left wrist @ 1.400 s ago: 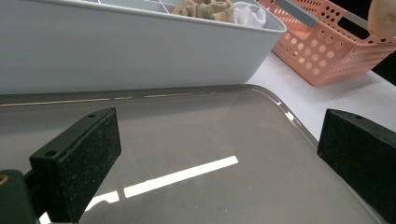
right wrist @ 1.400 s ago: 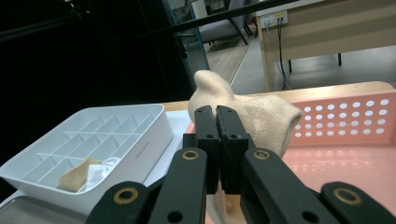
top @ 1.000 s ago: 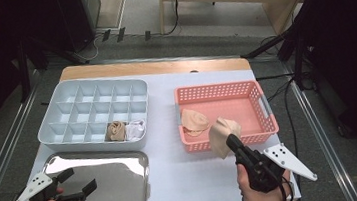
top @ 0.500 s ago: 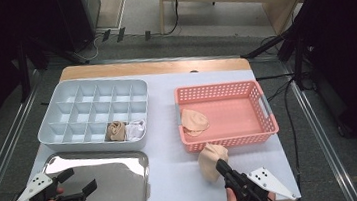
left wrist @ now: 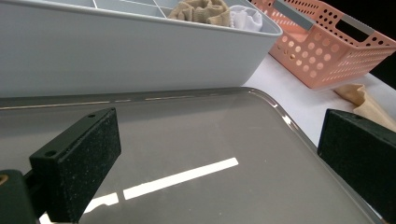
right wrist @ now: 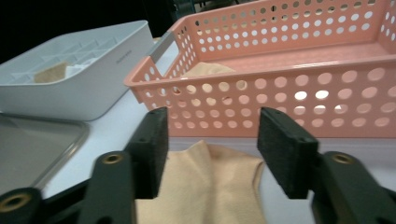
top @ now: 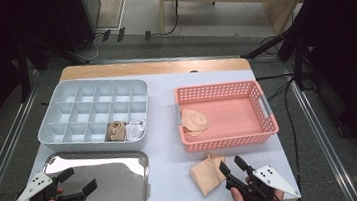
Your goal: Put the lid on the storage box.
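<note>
A tan sock (top: 206, 176) lies flat on the white table just in front of the pink basket (top: 226, 140). My right gripper (top: 231, 164) sits low at the sock's right edge. Its jaws have just been opening, and the pads (right wrist: 152, 140) stand apart over the sock (right wrist: 205, 186) without pressing it. A second tan sock (top: 194, 120) rests in the basket's left end. My left gripper (top: 80, 179) is open over the metal tray (top: 106, 193), with nothing between its pads (left wrist: 77, 163).
A grey compartment box (top: 95, 141) stands at the back left, with a rolled tan sock (top: 116, 130) and a white one (top: 135, 130) in its front row. The table's front edge is close under both hands.
My right gripper came down from the basket's front rim to the table with the tan sock and let it go. The left gripper stayed put.
</note>
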Demonstrator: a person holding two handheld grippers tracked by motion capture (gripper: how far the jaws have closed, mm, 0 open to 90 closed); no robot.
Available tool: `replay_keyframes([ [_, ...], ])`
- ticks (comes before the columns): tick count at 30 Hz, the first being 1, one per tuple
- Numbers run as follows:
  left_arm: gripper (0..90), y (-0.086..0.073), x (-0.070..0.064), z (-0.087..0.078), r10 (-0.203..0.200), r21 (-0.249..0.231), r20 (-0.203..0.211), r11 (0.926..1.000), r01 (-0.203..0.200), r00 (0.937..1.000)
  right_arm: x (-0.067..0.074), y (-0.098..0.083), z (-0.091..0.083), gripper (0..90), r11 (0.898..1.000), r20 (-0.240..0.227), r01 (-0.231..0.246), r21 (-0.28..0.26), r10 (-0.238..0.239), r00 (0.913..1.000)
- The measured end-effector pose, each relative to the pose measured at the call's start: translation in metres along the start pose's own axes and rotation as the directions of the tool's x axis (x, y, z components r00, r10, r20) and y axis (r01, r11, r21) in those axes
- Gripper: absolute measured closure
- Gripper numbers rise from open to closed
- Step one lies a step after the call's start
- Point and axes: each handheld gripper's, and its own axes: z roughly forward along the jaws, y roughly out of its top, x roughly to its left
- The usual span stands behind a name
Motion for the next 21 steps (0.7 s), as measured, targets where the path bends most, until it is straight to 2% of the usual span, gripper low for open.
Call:
replay_keyframes([
  [4,0.0,0.001,0.0,-0.001,-0.002,0.0,0.001,1.0,0.002,1.0,0.0,0.012,0.007,31.0,1.0,0.0,-0.001,0.004,0.001,1.0],
  [7,0.0,0.001,0.001,-0.001,-0.001,-0.002,-0.002,1.0,0.001,1.0,0.001,0.023,0.016,25.0,1.0,-0.003,0.013,0.027,-0.013,0.9999],
  [13,0.0,0.001,0.001,-0.001,-0.002,-0.003,-0.001,1.0,0.002,1.0,0.005,0.045,0.036,19.3,0.999,0.007,0.027,0.028,-0.027,0.9996],
  [16,0.0,0.001,0.002,-0.001,-0.006,-0.005,-0.008,1.0,0.006,1.0,0.006,0.056,0.047,18.7,0.999,0.012,0.023,0.043,-0.024,0.9996],
  [21,0.0,0.002,0.002,-0.002,-0.008,-0.007,-0.007,0.9999,0.008,0.9999,0.008,0.073,0.067,16.4,0.997,0.026,0.043,0.06,-0.044,0.9987],
])
